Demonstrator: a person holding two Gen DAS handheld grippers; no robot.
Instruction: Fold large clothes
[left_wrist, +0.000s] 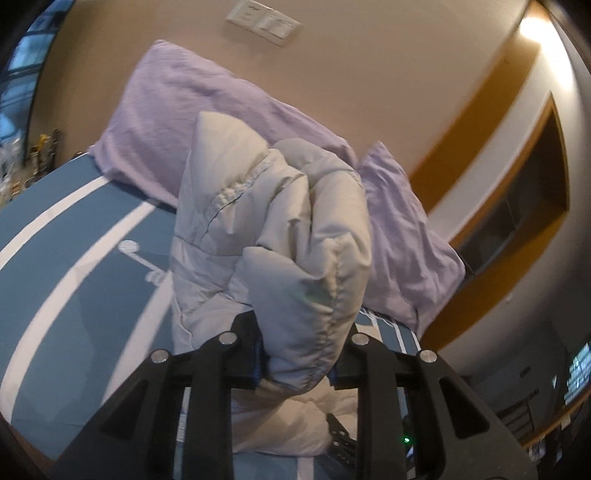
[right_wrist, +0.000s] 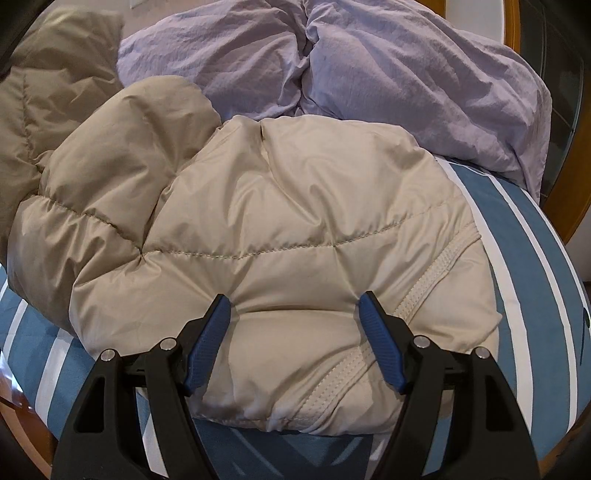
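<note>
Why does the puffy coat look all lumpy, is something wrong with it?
Nothing looks torn or spilled. The coat is just half folded: one part is bunched and lifted in the left tool, which is shut on it, while the rest lies rumpled on the striped bed. The right tool presses into it, open.

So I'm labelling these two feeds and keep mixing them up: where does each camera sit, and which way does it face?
Left wrist: sits on the left gripper, facing across the bed toward the wall; its black fingers pinch a raised fold of the beige puffer jacket.
Right wrist: sits on the right gripper, angled down at the jacket lying on the striped bedspread; its blue pads are spread, pressing into the fabric.
Shared: the jacket, the bedspread, the lilac pillows.
</note>
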